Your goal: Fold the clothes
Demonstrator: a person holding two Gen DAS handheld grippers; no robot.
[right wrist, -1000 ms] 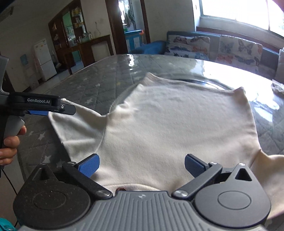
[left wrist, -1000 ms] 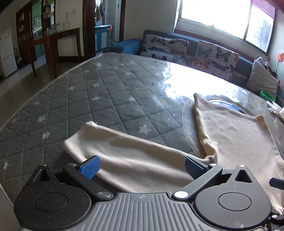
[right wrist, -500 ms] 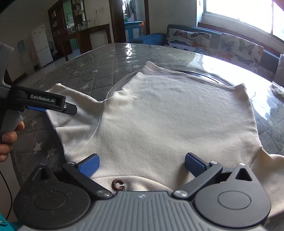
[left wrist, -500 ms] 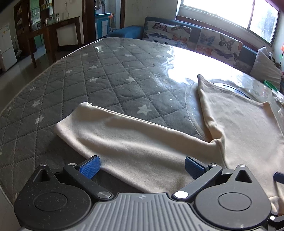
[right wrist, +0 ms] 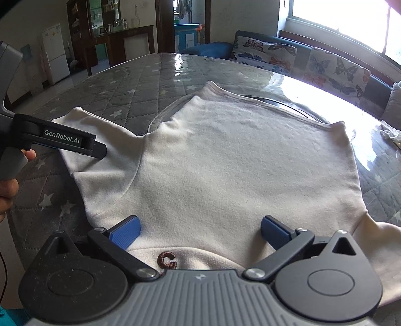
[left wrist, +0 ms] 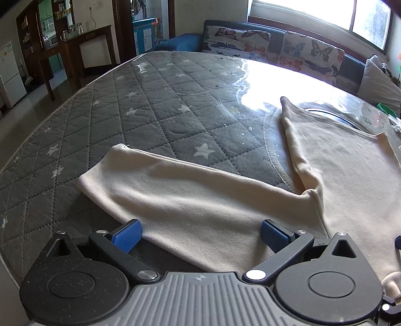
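Cream sweater [right wrist: 238,163] lies flat on the quilted table [left wrist: 150,112]. Left gripper [left wrist: 199,233] spread wide over the sleeve [left wrist: 188,198] (gripping nothing); right gripper [right wrist: 199,230] equally agape near the collar.

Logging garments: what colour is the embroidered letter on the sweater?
Brown letter, clearest in the right wrist view.

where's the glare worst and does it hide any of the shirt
Left wrist view: window light blows out the glossy table cover just beyond the shirt, whose far edge stays readable. Right wrist view: the window is overexposed and glare streaks the table's right side; the shirt is evenly lit.
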